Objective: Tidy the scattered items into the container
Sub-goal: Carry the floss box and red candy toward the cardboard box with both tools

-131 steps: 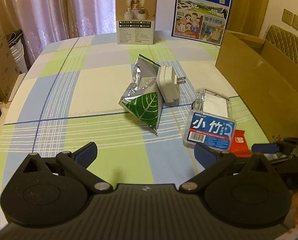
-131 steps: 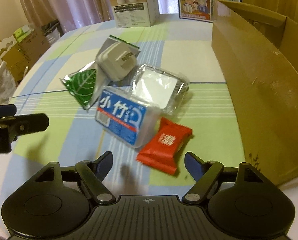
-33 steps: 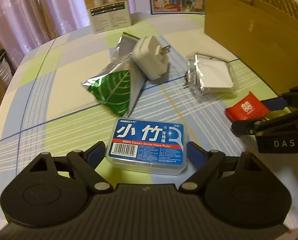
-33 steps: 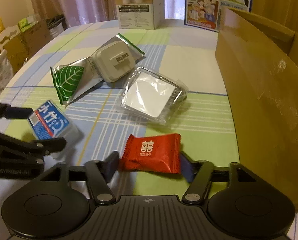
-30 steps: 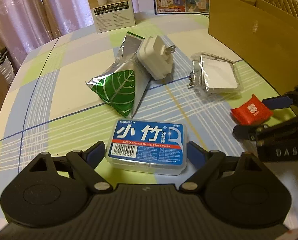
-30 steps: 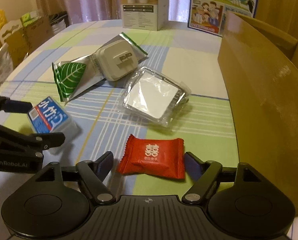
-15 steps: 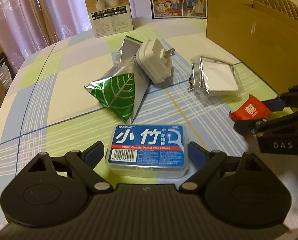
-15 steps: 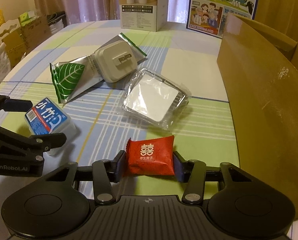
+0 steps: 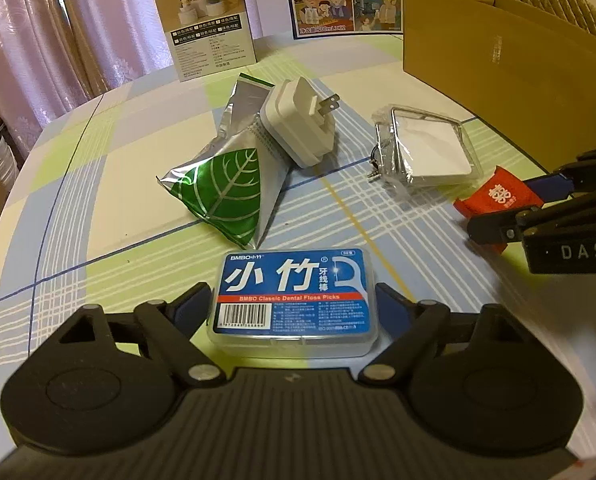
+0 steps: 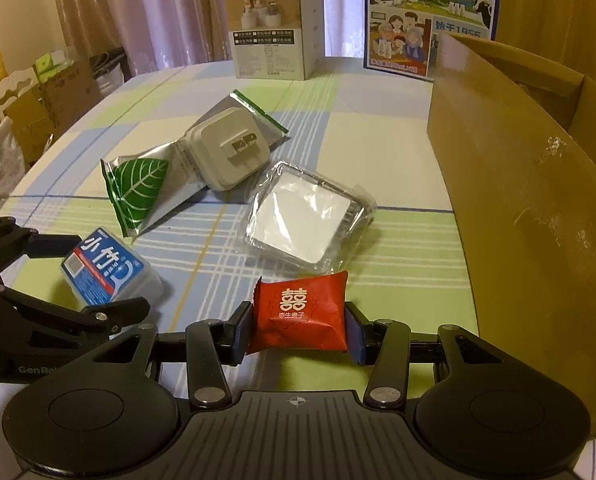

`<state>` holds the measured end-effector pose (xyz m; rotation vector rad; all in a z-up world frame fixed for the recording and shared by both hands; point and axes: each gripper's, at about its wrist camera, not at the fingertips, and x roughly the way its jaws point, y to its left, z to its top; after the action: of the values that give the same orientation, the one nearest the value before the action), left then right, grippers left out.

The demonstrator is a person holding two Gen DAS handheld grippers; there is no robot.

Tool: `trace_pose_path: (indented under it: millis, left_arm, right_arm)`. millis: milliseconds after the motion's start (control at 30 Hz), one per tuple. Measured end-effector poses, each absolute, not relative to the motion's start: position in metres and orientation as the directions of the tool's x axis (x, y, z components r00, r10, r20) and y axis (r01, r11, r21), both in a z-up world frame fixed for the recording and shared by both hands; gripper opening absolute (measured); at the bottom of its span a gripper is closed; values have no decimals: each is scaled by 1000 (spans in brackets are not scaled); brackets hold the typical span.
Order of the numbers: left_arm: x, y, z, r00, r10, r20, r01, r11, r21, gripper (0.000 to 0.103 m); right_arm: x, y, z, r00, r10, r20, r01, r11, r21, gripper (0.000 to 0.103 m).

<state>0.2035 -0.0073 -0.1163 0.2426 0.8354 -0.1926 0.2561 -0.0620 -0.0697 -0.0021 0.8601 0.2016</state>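
A clear floss-pick box (image 9: 293, 280) with a blue label lies on the checked tablecloth between the jaws of my left gripper (image 9: 292, 297). The jaws are closing and the pads stand right at its two short ends. In the right wrist view the same floss-pick box (image 10: 105, 266) lies inside the left gripper (image 10: 109, 272). My right gripper (image 10: 298, 332) is shut on a red candy packet (image 10: 300, 308), held just above the cloth. The open cardboard box (image 10: 518, 200) stands to the right of it.
A green leaf foil pouch (image 9: 221, 196), a white plug charger (image 9: 302, 128) leaning on it and a plastic-wrapped white square (image 9: 426, 152) lie mid-table. A product carton (image 9: 205, 32) and a milk carton (image 9: 346, 0) stand at the far edge. Boxes (image 10: 37, 92) crowd the floor left.
The right gripper's jaws closed onto the red candy packet and lifted it slightly. The left gripper's jaws drew in toward the floss-pick box, which had been slid between them earlier.
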Motion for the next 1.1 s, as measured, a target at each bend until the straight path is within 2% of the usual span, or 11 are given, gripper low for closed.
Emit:
trace_pose_path:
  millis: [433, 733, 1100]
  left_arm:
    - [206, -3, -120, 638, -74, -767, 229, 969, 97, 85]
    - [194, -8, -91, 716, -75, -694, 192, 977, 92, 84]
    - [185, -13, -66, 745, -84, -662, 174, 982, 72, 84]
  right_arm:
    - [256, -66, -67, 644, 187, -742, -165, 981, 105, 44]
    - [248, -69, -52, 696, 205, -689, -167, 978, 122, 44]
    - [219, -76, -12, 776, 183, -604, -147, 983, 109, 44]
